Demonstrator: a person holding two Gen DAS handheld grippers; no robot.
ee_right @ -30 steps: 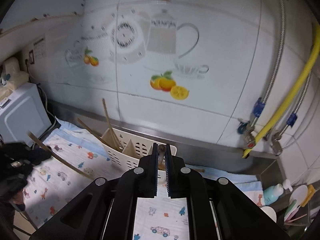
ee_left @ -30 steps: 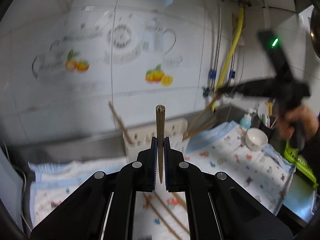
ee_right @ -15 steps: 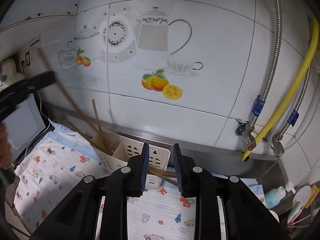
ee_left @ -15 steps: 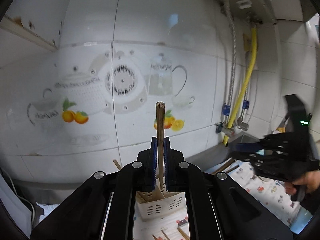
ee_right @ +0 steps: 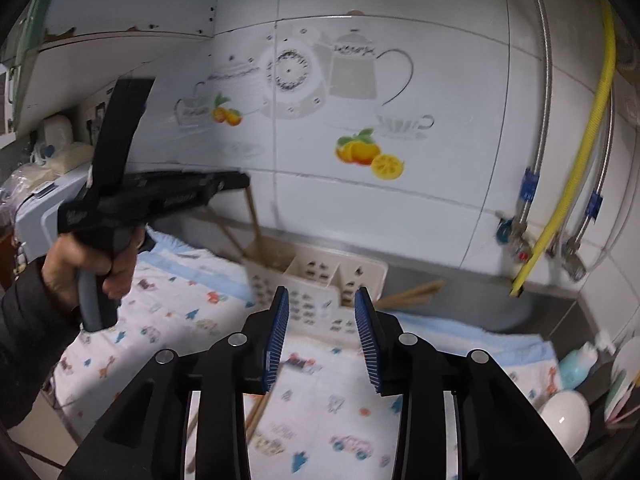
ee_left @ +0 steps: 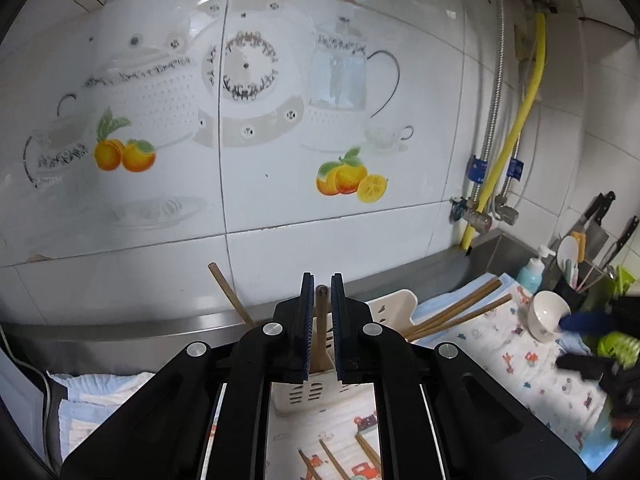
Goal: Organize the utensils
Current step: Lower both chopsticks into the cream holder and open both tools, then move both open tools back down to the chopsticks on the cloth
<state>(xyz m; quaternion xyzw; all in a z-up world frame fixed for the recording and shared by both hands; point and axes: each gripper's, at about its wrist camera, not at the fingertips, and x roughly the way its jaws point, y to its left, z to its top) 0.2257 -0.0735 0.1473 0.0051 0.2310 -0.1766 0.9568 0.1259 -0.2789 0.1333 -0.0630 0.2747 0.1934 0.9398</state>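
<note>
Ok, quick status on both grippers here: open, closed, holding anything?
Left gripper: jaws slightly apart around a chopstick; grip cannot be told.
Right gripper: open, holding nothing.

We count one white utensil holder (ee_left: 394, 308), one white bowl (ee_left: 546, 316), one soap bottle (ee_left: 532, 270), and two tools: left (ee_left: 320, 328), right (ee_right: 322, 336).

Black grippers (ee_right: 320, 334), ribbed blue jaws

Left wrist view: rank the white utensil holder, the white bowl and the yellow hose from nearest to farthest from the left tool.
1. White utensil holder, just ahead of the left tool.
2. White bowl, on the cloth to the right.
3. Yellow hose, on the wall, upper right.
</note>
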